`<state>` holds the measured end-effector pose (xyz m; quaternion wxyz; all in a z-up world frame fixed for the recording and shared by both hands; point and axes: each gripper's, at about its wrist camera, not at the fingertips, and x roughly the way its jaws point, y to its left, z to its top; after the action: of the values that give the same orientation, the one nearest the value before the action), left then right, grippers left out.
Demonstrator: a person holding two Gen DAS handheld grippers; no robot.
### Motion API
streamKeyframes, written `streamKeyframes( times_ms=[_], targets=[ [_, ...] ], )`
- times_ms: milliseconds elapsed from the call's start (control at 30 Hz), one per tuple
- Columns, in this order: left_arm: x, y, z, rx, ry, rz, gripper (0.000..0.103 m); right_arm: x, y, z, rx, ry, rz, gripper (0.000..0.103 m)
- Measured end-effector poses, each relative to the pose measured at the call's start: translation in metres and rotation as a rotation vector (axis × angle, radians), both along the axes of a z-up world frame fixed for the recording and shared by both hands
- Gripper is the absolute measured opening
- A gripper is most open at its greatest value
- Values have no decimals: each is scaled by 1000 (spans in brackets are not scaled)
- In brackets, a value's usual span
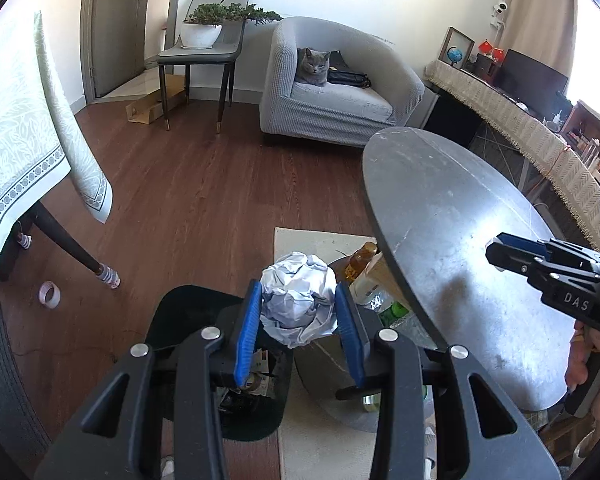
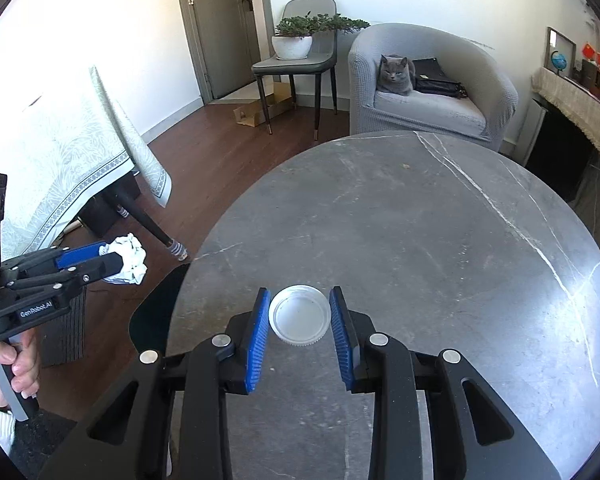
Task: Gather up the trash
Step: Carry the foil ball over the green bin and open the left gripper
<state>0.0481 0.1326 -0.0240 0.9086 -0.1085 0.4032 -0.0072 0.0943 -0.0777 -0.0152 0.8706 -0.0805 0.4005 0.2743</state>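
I am gripping a crumpled ball of white paper (image 1: 298, 300) in my left gripper (image 1: 298, 310), its blue pads (image 1: 246, 332) pressing in on both sides of the wad. I am holding it in the air off the left edge of the round grey marble table (image 2: 420, 220), above a black trash bin (image 1: 188, 304) standing on the wood floor (image 1: 204, 196). Scraps of rubbish are showing inside the bin under my fingers. Just right of the paper, bottles (image 1: 362, 262) are crowding a lower shelf beneath the tabletop. Further left, a table draped in a pale patterned cloth (image 1: 16, 148) is filling the edge of the view, with a roll of tape (image 1: 49, 294) lying on the floor near its leg.

To the right, over the tabletop, I am closing my right gripper (image 2: 299, 316) around a white plastic lid (image 2: 299, 315), which is lying open side up on the marble. The blue pads are sitting just beside its rim on either side; whether they are pressing on it I cannot tell.

Across the room, a grey cat (image 2: 396, 74) is sitting in a grey armchair (image 2: 432, 92) beside a black bag (image 2: 436, 78), and a potted plant (image 2: 296, 36) is resting on a chair by the door.
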Motion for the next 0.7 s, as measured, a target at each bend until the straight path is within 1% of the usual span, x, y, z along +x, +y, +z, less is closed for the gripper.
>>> streamKeyframes(
  times_ms=[300, 333, 400, 500, 633, 700],
  targets=[
    [-11, 26, -36, 17, 69, 13, 40, -10, 41, 9, 38, -4, 70, 30],
    [-10, 29, -43, 17, 85, 20, 40, -10, 45, 10, 43, -4, 78, 30],
    [-11, 38, -54, -7, 110, 25, 40, -12, 56, 10, 48, -5, 99, 30],
    [-12, 46, -68, 14, 148, 28, 40, -16, 71, 10, 51, -6, 135, 30],
    [-14, 55, -88, -12, 210, 24, 40, -19, 86, 8, 49, -1, 167, 30],
    [-14, 56, -95, -6, 241, 24, 40, -22, 93, 8, 48, 1, 176, 30]
  ],
)
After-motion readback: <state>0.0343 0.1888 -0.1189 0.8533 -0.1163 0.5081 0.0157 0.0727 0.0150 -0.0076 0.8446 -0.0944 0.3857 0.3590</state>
